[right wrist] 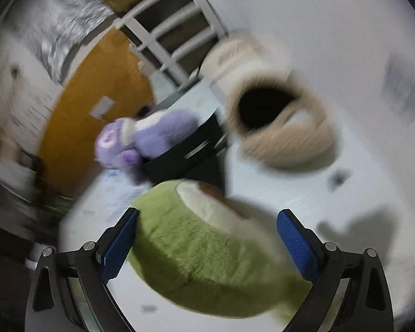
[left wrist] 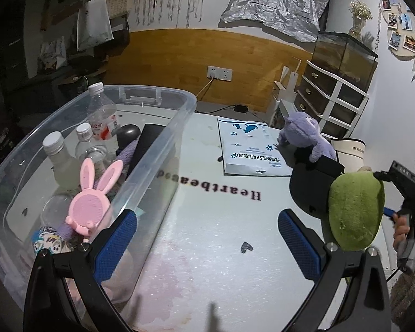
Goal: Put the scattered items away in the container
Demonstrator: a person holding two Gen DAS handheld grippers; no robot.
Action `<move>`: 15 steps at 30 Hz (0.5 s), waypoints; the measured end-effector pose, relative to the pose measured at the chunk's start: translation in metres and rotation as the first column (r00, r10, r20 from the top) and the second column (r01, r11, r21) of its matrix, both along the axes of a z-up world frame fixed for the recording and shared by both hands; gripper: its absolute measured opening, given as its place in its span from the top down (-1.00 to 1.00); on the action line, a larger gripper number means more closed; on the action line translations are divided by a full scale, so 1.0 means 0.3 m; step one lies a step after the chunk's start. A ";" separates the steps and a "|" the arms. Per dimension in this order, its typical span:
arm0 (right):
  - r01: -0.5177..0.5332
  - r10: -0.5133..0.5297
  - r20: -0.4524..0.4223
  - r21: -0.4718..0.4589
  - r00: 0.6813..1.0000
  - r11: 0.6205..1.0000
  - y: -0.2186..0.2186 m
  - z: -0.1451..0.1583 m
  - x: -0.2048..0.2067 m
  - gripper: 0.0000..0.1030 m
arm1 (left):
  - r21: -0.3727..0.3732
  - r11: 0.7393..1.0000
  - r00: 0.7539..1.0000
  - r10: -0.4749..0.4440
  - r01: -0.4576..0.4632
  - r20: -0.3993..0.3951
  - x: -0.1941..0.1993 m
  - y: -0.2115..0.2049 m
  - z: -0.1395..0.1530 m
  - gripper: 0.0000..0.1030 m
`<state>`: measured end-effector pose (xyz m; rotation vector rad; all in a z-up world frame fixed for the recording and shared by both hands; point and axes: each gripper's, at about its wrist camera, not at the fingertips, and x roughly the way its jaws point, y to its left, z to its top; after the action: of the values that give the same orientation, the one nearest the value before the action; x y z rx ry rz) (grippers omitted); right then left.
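the desk (left wrist: 207, 249) carries the word "heartbeat" printed in dark letters, upside down from the left wrist view, near its middle beside the clear container's (left wrist: 163, 149) wall. a white packet (left wrist: 249, 146) toward the far edge shows blue paw prints and chinese characters including "spa". a cream cup (left wrist: 351, 149) at the right edge reads "mengu", cut off.
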<state>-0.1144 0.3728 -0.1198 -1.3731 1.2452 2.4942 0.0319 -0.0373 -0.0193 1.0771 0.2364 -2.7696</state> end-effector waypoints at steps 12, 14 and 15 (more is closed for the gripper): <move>-0.419 0.419 0.022 -0.028 0.908 0.908 -0.450 0.010 0.041 -0.96 | 0.001 1.000 1.000 -0.023 0.023 -0.004 -0.002 -0.005 0.005 -0.99; -0.356 0.356 -0.007 0.018 0.934 0.934 -0.393 0.049 0.039 -0.97 | -0.013 0.999 0.999 -0.030 0.030 -0.013 0.004 -0.004 0.011 -0.99; -0.295 0.295 -0.015 0.019 0.955 0.955 -0.336 0.061 0.042 -0.97 | -0.018 0.999 0.999 -0.031 0.031 -0.015 0.007 -0.004 0.013 -0.99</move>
<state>-0.1019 0.2721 -0.1016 -1.6463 1.0890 2.7035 0.0341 -0.0384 -0.0155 1.0645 0.1982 -2.8030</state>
